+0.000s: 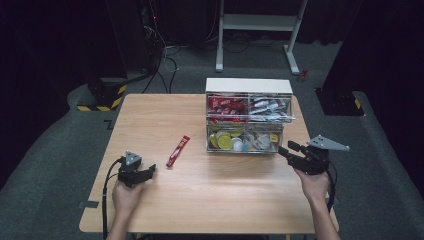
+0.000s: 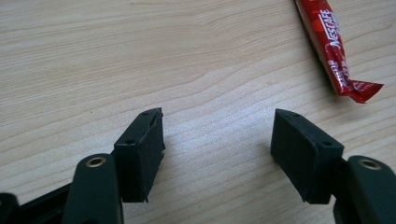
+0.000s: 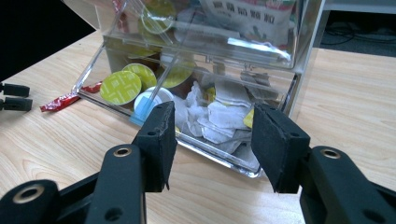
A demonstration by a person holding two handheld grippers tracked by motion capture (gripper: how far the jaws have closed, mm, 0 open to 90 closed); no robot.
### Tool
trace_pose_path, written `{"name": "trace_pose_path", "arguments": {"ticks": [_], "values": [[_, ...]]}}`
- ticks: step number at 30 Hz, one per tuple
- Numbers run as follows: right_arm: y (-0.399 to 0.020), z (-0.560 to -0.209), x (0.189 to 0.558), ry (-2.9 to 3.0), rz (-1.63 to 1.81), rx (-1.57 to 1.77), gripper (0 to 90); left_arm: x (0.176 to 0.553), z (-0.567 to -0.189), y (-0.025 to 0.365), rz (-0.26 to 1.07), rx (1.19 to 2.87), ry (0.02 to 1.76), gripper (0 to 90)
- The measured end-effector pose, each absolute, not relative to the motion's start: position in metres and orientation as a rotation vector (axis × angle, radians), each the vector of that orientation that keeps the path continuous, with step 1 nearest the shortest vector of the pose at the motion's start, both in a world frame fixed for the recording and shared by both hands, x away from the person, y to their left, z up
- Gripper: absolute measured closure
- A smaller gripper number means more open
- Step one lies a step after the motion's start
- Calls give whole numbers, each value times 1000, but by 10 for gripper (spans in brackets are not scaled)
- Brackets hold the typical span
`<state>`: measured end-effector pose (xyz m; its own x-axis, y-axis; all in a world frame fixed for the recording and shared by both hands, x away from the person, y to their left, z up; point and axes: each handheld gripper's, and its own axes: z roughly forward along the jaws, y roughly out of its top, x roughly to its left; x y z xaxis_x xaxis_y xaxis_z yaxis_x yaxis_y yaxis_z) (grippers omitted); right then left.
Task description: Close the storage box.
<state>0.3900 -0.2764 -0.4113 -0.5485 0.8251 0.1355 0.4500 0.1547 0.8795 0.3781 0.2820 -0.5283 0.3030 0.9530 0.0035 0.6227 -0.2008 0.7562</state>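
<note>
A red Nescafe stick [image 1: 178,150] lies on the wooden table [image 1: 200,200], left of a clear organiser box [image 1: 248,116]. In the left gripper view the stick [image 2: 335,51] is ahead and to the right of my open left gripper [image 2: 217,140], whose jaws are empty just above the wood. My left gripper [image 1: 146,172] rests near the table's front left. My right gripper [image 1: 287,150] is open at the box's lower right corner. In the right gripper view my right gripper [image 3: 210,135] faces the open lower drawer [image 3: 219,158] with white tea bags [image 3: 219,119] and yellow-lidded capsules [image 3: 121,87].
The box's upper drawers hold red sachets [image 1: 227,106] and white-red packets [image 1: 268,107]. The far end of the stick [image 3: 63,101] shows left of the drawer. Beyond the table are a white frame [image 1: 257,25], cables and dark stands on grey floor.
</note>
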Motion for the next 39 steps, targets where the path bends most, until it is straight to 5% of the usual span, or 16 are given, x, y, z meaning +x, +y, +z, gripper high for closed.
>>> {"name": "trace_pose_path", "arguments": {"ticks": [39], "values": [[-255, -489, 387, 2108, 1225, 1281, 503, 378, -528, 282, 643, 1916, 1401, 347]]}}
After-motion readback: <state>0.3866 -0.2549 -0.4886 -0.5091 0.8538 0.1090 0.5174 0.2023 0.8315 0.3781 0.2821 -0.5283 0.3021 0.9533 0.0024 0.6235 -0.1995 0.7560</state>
